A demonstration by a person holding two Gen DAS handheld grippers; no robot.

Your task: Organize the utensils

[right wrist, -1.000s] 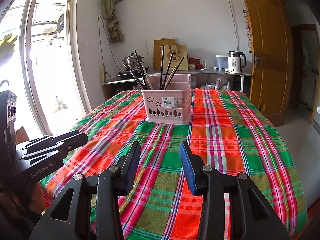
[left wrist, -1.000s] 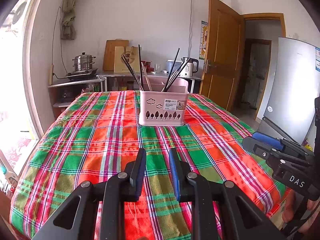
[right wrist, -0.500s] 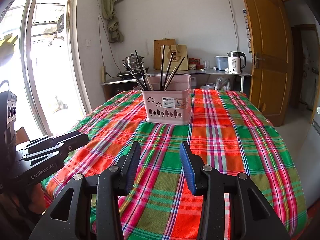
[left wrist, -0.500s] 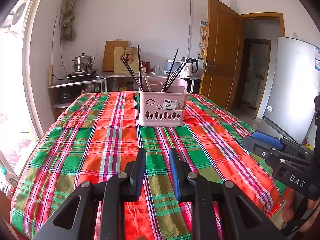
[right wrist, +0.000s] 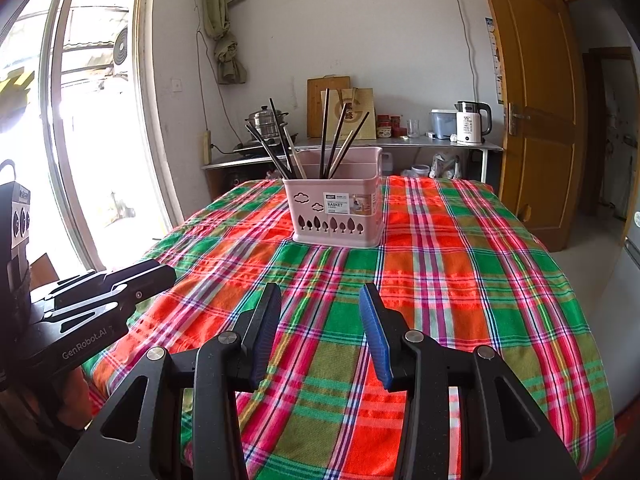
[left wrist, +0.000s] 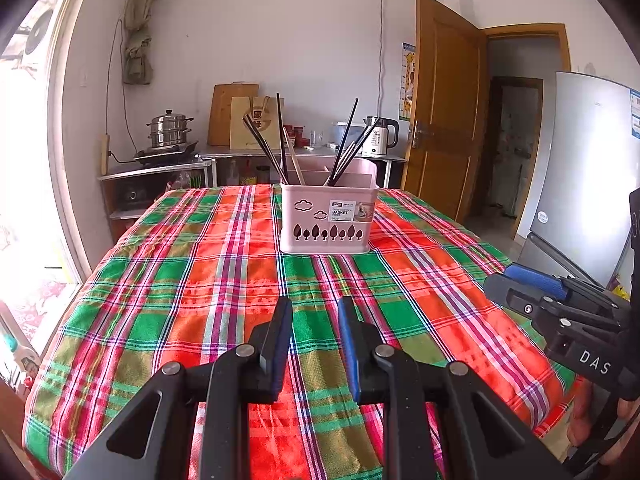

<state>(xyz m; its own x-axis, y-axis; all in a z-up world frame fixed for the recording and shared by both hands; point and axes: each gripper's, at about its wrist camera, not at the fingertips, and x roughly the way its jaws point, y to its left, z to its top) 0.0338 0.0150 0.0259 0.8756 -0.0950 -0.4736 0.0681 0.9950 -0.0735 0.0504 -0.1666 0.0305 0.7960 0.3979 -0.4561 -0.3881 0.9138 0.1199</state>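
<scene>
A pink utensil basket (left wrist: 328,220) stands upright at the far middle of the plaid-covered table (left wrist: 180,288); it also shows in the right wrist view (right wrist: 336,216). Several dark chopsticks (left wrist: 276,148) lean out of its compartments, also seen from the right (right wrist: 328,136). My left gripper (left wrist: 316,312) is open and empty, low over the near table edge. My right gripper (right wrist: 320,300) is open and empty, also near the front edge. Each gripper shows in the other's view: the right one (left wrist: 556,312), the left one (right wrist: 104,292).
Behind the table a counter (right wrist: 360,148) carries a steamer pot (left wrist: 170,132), cutting boards and a white kettle (right wrist: 472,122). A wooden door (left wrist: 444,108) and a fridge (left wrist: 588,176) are at the right. A large window (right wrist: 80,140) is at the left.
The left view has drifted slightly, so the basket sits a little lower and to the left in it. The right gripper and the basket have not visibly moved.
</scene>
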